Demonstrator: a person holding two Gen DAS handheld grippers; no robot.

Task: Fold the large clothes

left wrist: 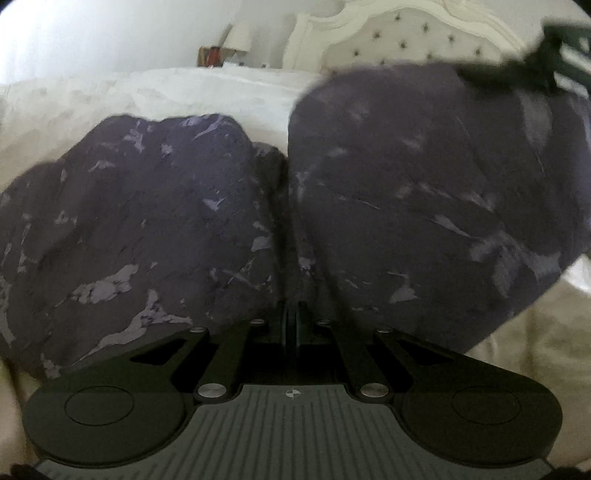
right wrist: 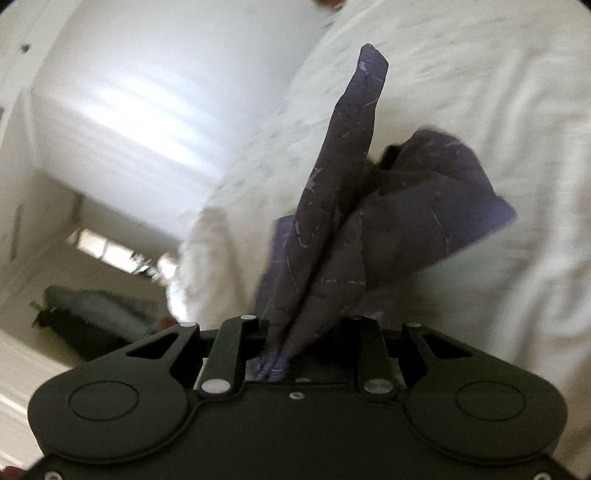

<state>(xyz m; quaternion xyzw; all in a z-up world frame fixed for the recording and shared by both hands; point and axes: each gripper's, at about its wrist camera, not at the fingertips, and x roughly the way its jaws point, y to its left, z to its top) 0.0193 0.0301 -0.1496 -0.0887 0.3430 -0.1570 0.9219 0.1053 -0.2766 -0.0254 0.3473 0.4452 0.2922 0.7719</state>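
The dark purple garment [left wrist: 155, 229], printed with pale streaks, is lifted off the white bed [left wrist: 184, 92] and hangs bunched between the two grippers; in the left wrist view it fills the middle of the frame in two bulging lobes, left and right of a deep crease. In the right wrist view the same garment [right wrist: 332, 221] rises as a narrow twisted ridge with a looser fold sagging to the right, the bedspread [right wrist: 480, 110] beyond it. The step in hand looks like carrying a held edge over to make a fold (both views are motion-blurred, so the cloth is probably moving). The next move calls for spreading the two grips apart to pull the fabric taut, then lowering it flat on the bed.

The left hand-held gripper [left wrist: 291, 314] has its fingers drawn together on fabric at the crease. The right hand-held gripper [right wrist: 275, 354] is likewise nearly closed, pinching a gathered corner of cloth. A tufted headboard [left wrist: 406, 40] and a lamp [left wrist: 240, 35] stand far behind.
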